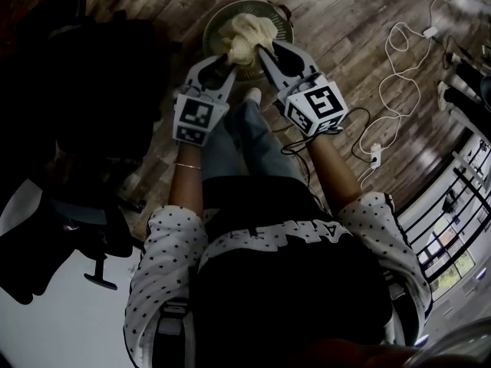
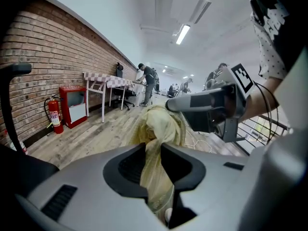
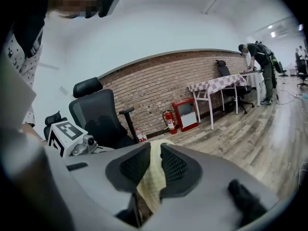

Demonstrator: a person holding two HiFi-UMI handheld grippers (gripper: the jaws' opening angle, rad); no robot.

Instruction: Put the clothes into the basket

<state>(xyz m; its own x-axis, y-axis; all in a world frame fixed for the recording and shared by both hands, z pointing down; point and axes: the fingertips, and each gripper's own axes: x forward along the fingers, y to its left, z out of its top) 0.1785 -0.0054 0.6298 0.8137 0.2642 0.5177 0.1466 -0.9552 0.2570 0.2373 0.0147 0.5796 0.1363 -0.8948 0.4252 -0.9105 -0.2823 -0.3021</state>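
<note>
Cloth [image 1: 247,35], pale yellow, hangs bunched between my two grippers, right over the basket [image 1: 217,15] when I look down; whether it touches the basket I cannot tell. The basket stands on a wooden floor [image 1: 345,21]. A brick wall [image 2: 48,57] runs along one side of the room, with a fire extinguisher [image 2: 54,115] and a table [image 2: 107,82] in front of it, and people stand far at the back.

My left gripper [image 1: 224,58] is closed on one part of the cloth, the fabric pinched between its pads. My right gripper [image 1: 267,55] is closed on another part in the same way. Both point forward and a little down, with the tips near each other and my forearms stretched out above my legs.

A black chair [image 1: 84,113] is close at my left. White cables [image 1: 399,75] lie on the floor at my right, with a railing [image 1: 453,198] beyond them. Bare floor shows around the basket.
</note>
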